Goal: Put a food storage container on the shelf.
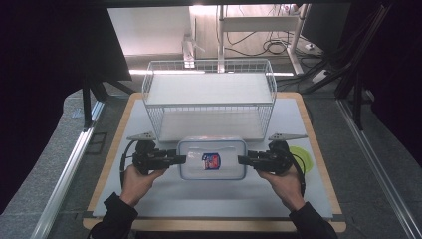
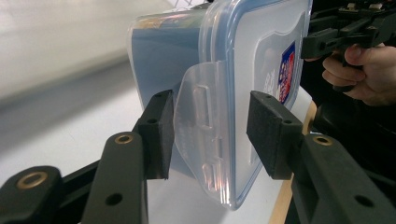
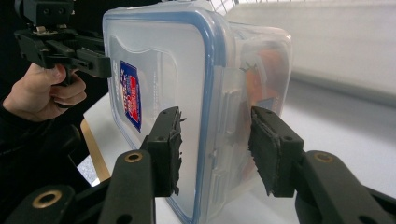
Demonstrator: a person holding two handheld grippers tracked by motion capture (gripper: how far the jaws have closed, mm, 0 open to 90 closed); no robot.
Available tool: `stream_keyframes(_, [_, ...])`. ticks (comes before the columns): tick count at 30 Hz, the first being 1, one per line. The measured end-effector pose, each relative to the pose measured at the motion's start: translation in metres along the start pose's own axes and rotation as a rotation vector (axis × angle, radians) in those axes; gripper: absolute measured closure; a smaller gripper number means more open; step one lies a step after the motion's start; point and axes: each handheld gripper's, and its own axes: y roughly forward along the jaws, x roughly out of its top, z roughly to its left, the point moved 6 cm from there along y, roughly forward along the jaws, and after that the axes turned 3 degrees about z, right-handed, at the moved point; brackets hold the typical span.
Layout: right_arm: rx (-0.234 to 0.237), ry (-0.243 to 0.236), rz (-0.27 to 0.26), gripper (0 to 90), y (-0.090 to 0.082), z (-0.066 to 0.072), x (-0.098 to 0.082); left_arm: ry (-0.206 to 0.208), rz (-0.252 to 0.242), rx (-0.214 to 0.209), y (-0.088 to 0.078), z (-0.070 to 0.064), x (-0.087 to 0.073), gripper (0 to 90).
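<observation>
A clear plastic container [image 1: 212,159] with a blue-sealed lid and a red and blue label lies flat on the white mat, in front of the wire basket. My left gripper [image 1: 181,159] is at its left end and my right gripper [image 1: 241,160] at its right end. In the left gripper view the container's [image 2: 261,56] side latch flap [image 2: 201,130] stands out between the spread jaws of my left gripper [image 2: 212,135]. In the right gripper view my right gripper [image 3: 218,149] straddles the latch end of the container [image 3: 159,70], pads apart from it.
A white wire basket [image 1: 209,94] with an upper shelf stands just behind the container. A yellow-green disc [image 1: 304,158] lies on the mat under my right hand. The mat lies on a wooden board [image 1: 318,159], with bare mat toward me.
</observation>
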Motion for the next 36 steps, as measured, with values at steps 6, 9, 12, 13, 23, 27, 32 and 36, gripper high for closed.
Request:
stream_keyframes(6, [0.0,-0.012,-0.024,55.2,-0.009,0.0,0.019,0.02,0.001,0.018,-0.004,-0.005,0.021,52.1])
stream_keyframes(9, [-0.002,-0.019,-0.03,55.2,-0.012,0.002,0.029,0.029,-0.004,0.026,-0.008,-0.006,0.031,51.7])
stream_keyframes(12, [0.0,-0.025,-0.042,55.2,-0.014,0.003,0.039,0.034,-0.009,0.031,-0.012,-0.007,0.042,51.8])
stream_keyframes(13, [0.002,-0.027,-0.044,55.2,-0.015,0.003,0.043,0.035,-0.009,0.033,-0.014,-0.007,0.046,51.7])
stream_keyframes(23, [0.009,-0.046,-0.071,55.2,-0.019,0.007,0.083,0.059,-0.024,0.053,-0.032,-0.006,0.084,51.7])
stream_keyframes(27, [0.008,-0.054,-0.081,55.1,-0.02,0.008,0.1,0.061,-0.029,0.057,-0.037,-0.004,0.098,51.6])
stream_keyframes(32, [0.0,-0.065,-0.082,55.1,-0.021,0.009,0.118,0.071,-0.038,0.063,-0.042,0.0,0.116,51.2])
stream_keyframes(36, [0.001,-0.067,-0.086,55.1,-0.021,0.008,0.133,0.073,-0.043,0.064,-0.046,0.004,0.13,51.2])
